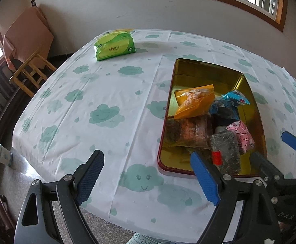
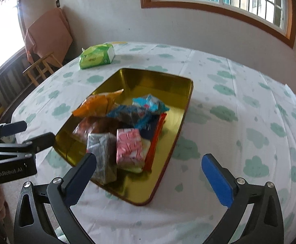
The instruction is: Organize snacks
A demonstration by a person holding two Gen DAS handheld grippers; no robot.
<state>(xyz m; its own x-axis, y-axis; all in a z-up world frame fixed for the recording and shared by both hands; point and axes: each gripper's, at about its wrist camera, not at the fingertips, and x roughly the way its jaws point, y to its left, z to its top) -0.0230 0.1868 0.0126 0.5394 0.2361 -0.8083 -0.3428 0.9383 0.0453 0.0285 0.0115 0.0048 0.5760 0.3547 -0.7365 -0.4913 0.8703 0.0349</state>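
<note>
Several snack packets (image 2: 115, 126) lie heaped in the gold tin tray (image 2: 168, 81) on the cloud-print tablecloth (image 2: 239, 122). I hold left gripper (image 1: 148, 174) and right gripper (image 2: 149, 174) released, empty; sorting seems finished, so next I'd withdraw.

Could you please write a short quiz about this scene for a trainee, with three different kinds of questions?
1. True or false: the green pack lies inside the tray.
2. Which packet lies nearest the near edge of the tray in the right wrist view? A) orange packet B) grey packet C) light blue packet
3. Fill in: the right gripper has its jaws ____ and holds nothing.

Key:
1. False. It lies on the tablecloth, beyond the tray's far end.
2. B. The pink packet sits beside it.
3. Open. The left gripper is open and empty too.
</note>
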